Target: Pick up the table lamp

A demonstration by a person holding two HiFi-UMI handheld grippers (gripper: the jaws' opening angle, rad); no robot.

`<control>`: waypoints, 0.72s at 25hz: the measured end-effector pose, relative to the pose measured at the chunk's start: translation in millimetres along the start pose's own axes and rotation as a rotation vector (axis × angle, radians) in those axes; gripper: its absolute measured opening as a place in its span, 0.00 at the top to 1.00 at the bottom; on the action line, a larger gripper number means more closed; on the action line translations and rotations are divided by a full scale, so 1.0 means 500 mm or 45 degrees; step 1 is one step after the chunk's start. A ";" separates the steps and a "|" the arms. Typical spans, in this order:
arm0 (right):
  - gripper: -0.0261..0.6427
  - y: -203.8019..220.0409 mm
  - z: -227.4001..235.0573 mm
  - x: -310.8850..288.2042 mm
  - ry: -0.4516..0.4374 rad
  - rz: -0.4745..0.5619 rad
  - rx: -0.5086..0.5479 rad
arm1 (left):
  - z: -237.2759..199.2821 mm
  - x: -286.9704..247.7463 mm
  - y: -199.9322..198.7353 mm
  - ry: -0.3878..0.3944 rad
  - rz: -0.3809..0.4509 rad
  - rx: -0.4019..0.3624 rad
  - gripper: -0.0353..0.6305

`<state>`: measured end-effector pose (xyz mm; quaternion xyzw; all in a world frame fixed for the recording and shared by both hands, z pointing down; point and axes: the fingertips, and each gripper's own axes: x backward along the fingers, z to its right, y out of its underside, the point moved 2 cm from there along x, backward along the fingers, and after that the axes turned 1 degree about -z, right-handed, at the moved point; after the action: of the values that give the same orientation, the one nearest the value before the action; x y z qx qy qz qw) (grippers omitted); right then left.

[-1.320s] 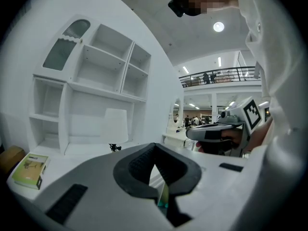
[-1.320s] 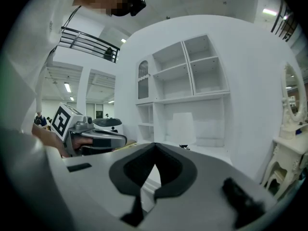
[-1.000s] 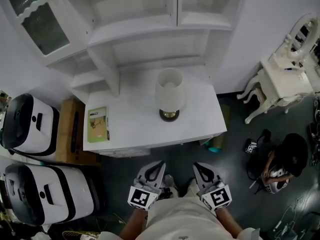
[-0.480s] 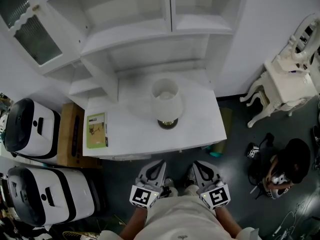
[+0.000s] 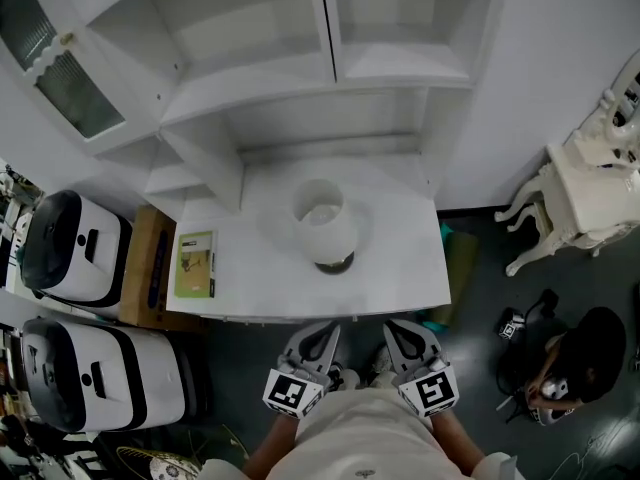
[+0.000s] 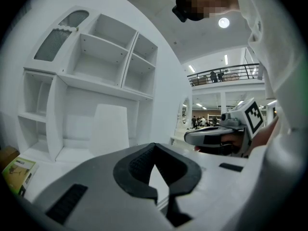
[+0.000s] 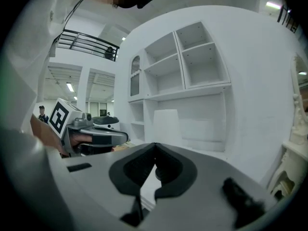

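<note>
The table lamp [image 5: 323, 218], with a white shade and a dark round base, stands upright in the middle of the white desk [image 5: 400, 268]. Both grippers sit side by side just short of the desk's front edge, pointing at the lamp. My left gripper [image 5: 327, 328] is shut with nothing in it, and so is my right gripper [image 5: 393, 328]. In the left gripper view the shade [image 6: 110, 129] rises beyond the closed jaws of the left gripper [image 6: 154, 146]. In the right gripper view the lamp [image 7: 166, 124] stands behind the closed right gripper [image 7: 155, 146].
A green booklet [image 5: 195, 264] lies on the desk's left end. An open shelf unit [image 5: 300, 78] rises behind the lamp. Two white rounded machines [image 5: 75, 248] and a cardboard box [image 5: 150, 278] stand at the left. At the right are an ornate white table [image 5: 600, 193] and a person on the floor [image 5: 580, 358].
The desk and lamp have come closer to me, and both grippers have moved level up to the desk's front edge. Their jaws stayed shut.
</note>
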<state>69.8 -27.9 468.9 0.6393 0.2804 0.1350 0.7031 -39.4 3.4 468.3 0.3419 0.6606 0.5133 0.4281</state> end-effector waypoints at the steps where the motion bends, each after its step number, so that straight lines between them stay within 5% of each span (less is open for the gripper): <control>1: 0.94 0.002 0.010 0.000 -0.014 -0.004 0.001 | 0.003 -0.010 0.000 -0.010 0.000 0.003 0.94; 12: 0.94 0.026 0.077 -0.023 -0.103 -0.069 -0.021 | -0.012 -0.052 0.006 -0.126 0.018 0.052 0.93; 18: 0.94 0.026 0.073 -0.036 -0.066 -0.084 -0.014 | -0.069 -0.063 0.067 -0.131 -0.020 -0.043 0.93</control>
<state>78.2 -66.2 486.6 0.6291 0.2824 0.0966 0.7178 -58.1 -30.2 511.4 0.3553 0.6316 0.5028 0.4713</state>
